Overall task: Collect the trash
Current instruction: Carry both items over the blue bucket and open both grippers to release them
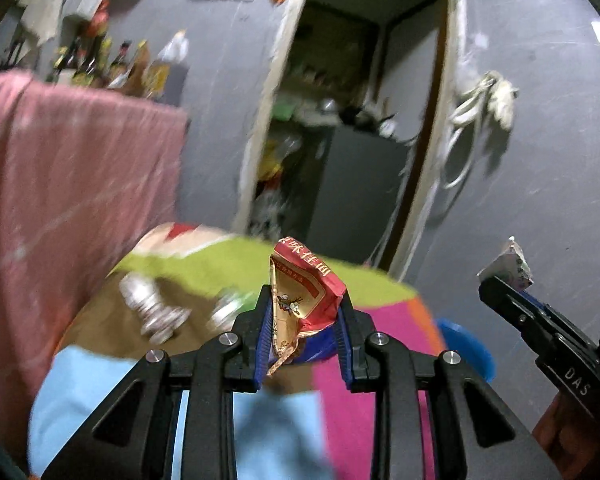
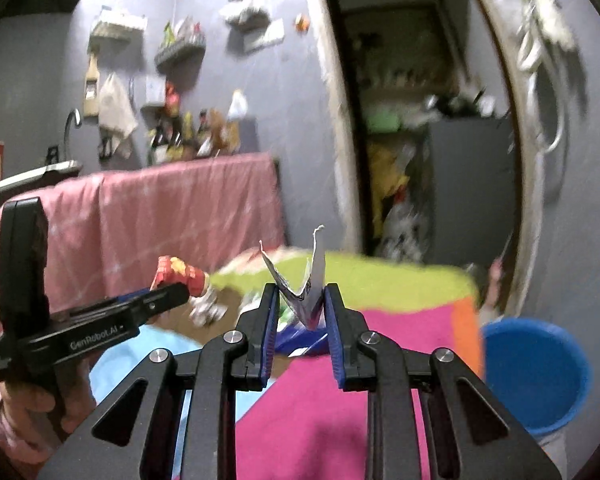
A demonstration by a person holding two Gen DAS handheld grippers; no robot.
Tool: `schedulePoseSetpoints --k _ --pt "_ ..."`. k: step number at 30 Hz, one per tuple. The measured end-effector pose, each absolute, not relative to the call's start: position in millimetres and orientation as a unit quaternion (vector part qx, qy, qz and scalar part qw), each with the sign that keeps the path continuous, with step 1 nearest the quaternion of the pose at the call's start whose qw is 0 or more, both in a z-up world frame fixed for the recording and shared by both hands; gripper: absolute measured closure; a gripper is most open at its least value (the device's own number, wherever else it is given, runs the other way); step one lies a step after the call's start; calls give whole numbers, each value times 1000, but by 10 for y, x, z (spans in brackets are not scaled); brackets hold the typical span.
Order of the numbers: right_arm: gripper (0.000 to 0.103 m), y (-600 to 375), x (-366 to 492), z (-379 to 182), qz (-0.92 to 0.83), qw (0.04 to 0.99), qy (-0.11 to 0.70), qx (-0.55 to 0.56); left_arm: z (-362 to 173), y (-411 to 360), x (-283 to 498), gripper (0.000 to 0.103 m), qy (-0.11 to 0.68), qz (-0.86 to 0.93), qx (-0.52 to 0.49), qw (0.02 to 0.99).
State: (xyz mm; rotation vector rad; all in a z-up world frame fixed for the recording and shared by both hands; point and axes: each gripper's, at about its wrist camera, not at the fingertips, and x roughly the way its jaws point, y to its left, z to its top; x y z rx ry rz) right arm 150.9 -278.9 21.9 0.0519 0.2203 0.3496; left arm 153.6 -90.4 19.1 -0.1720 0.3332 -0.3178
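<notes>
My left gripper [image 1: 305, 308] is shut on a red and gold snack wrapper [image 1: 304, 296] and holds it above the multicoloured tabletop [image 1: 340, 380]. It also shows in the right wrist view [image 2: 172, 292], at the left, with the wrapper [image 2: 180, 274]. My right gripper [image 2: 301, 300] is shut on a crumpled white wrapper [image 2: 306, 284] above the table [image 2: 340, 400]. It shows in the left wrist view [image 1: 496, 280] at the right, with the white wrapper [image 1: 508, 260]. A blue bucket [image 2: 540, 376] stands beside the table at the right, and its rim shows in the left wrist view [image 1: 472, 344].
Crushed silver cans [image 1: 152, 308] lie on the table's far left part. A pink cloth [image 1: 68, 184] covers a counter to the left, with several bottles [image 1: 112, 64] on it. An open doorway [image 1: 340, 120] with clutter is straight ahead.
</notes>
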Motion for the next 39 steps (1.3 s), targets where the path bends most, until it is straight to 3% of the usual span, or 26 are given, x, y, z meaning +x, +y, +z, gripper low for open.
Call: schedulePoseSetpoints --k 9,16,39 --pt "82 -3435 1335 696 64 998 -10 -20 574 -1775 1666 79 57 -220 -88 970" --pt "82 -3963 1391 720 -5 999 -36 -38 629 -2287 1863 79 43 -245 -88 964" --pt "75 -4824 1931 -164 -54 995 72 44 -98 -3263 2632 76 194 -282 -43 938"
